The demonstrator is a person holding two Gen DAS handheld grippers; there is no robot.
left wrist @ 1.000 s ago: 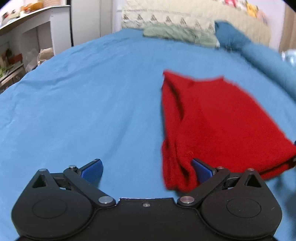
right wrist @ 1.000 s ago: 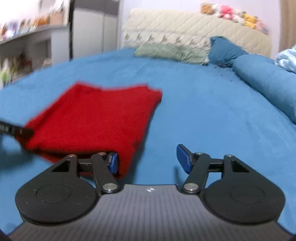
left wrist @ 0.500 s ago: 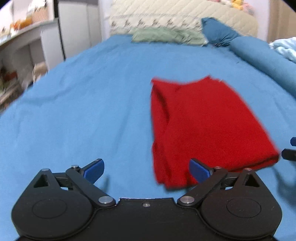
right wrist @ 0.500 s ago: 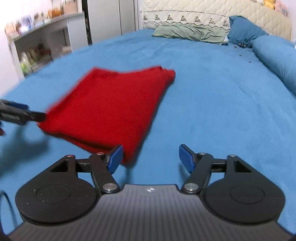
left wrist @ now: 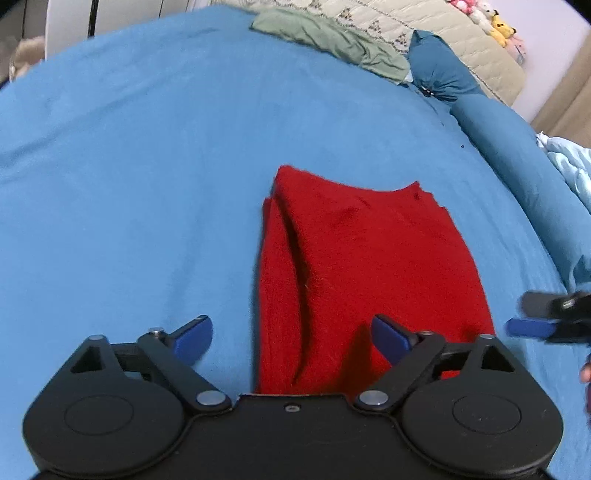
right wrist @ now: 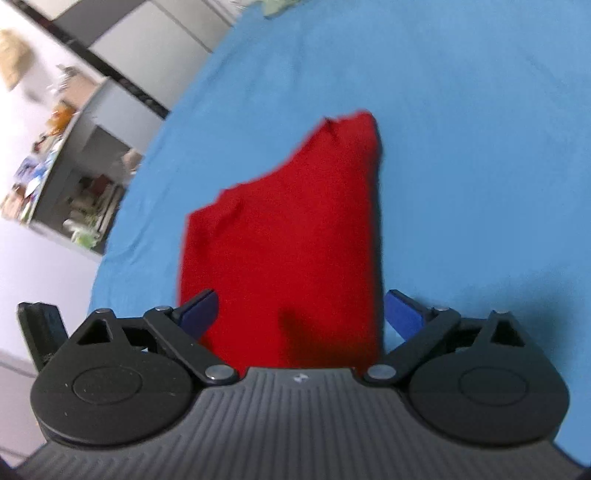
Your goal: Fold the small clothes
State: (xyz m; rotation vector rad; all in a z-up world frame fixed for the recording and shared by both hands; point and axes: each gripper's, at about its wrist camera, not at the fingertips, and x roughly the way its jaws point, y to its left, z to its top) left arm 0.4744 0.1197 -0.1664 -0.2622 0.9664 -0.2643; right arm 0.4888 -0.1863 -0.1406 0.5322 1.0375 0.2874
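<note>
A red folded garment (left wrist: 365, 266) lies flat on the blue bed sheet (left wrist: 129, 184). My left gripper (left wrist: 291, 338) is open above its near left edge, holding nothing. My right gripper (right wrist: 301, 314) is open and hovers over the near end of the same garment (right wrist: 291, 251), its blue fingertips either side of the cloth. The right gripper also shows at the right edge of the left wrist view (left wrist: 550, 325). The garment's nearest edge is hidden behind both gripper bodies.
A green cloth (left wrist: 332, 40) and a blue pillow (left wrist: 439, 70) lie at the head of the bed by a quilted headboard (left wrist: 461, 33). A blue bolster (left wrist: 517, 177) runs along the right. Shelves (right wrist: 70, 177) stand left of the bed.
Both grippers have let go of the garment and drawn back; it now lies flat. The right gripper has swung round and tilted over the garment's near end. The left view has tilted.
</note>
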